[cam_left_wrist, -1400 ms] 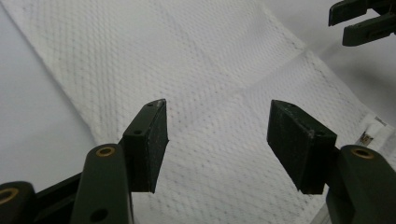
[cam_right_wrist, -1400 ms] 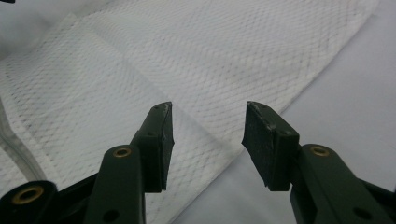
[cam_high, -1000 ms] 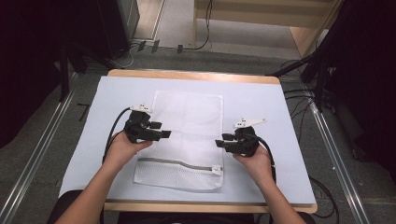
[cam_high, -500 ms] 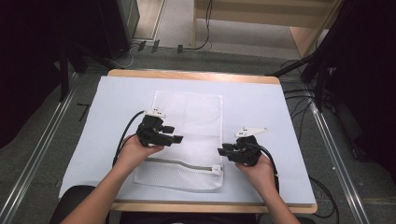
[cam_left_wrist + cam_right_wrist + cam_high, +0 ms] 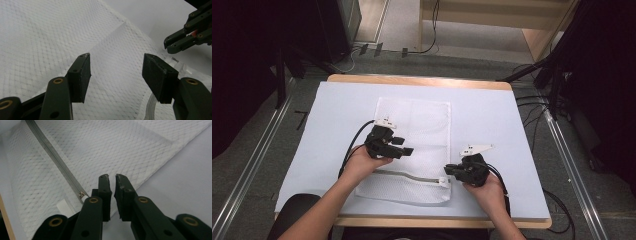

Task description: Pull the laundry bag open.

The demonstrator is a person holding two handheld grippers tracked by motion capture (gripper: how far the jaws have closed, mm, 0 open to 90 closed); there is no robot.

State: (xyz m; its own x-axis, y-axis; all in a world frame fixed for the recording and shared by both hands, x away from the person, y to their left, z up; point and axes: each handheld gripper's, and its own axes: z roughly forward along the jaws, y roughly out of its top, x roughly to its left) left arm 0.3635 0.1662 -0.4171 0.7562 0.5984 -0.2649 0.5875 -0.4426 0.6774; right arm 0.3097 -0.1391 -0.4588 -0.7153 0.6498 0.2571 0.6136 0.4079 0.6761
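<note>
- Mesh bag [image 5: 414, 145] lies flat on the pale blue surface [image 5: 492, 120], long side running away from the person, roughly at the middle and nearer the front edge than the back.
- Zipper [image 5: 409, 176] runs across the near end of the mesh bag; its pull [image 5: 443, 182] sits at the right-hand end, and in the right gripper view the pull [image 5: 81, 194] shows just beside a white tab [image 5: 65, 208]. Whether the zipper is fully closed cannot be told; it looks shut along the visible length.
- Left gripper [image 5: 404, 148] hovers over the middle of the mesh bag, jaws standing wide apart and holding nothing; the left gripper view shows bare mesh between them.
- Right gripper [image 5: 451, 171] is at the near right corner of the mesh bag, close to the pull. Its jaws stand nearly together with a thin gap, and nothing is seen held between them.
- Progress, as judged: work appears at an early stage. Neither gripper has hold of the mesh bag or the pull; pinning the fabric and gripping the pull appear to remain.
- Room: open surface lies on every side of the mesh bag, widest at the right and left. The near end lies close to the front edge, leaving little margin there.
</note>
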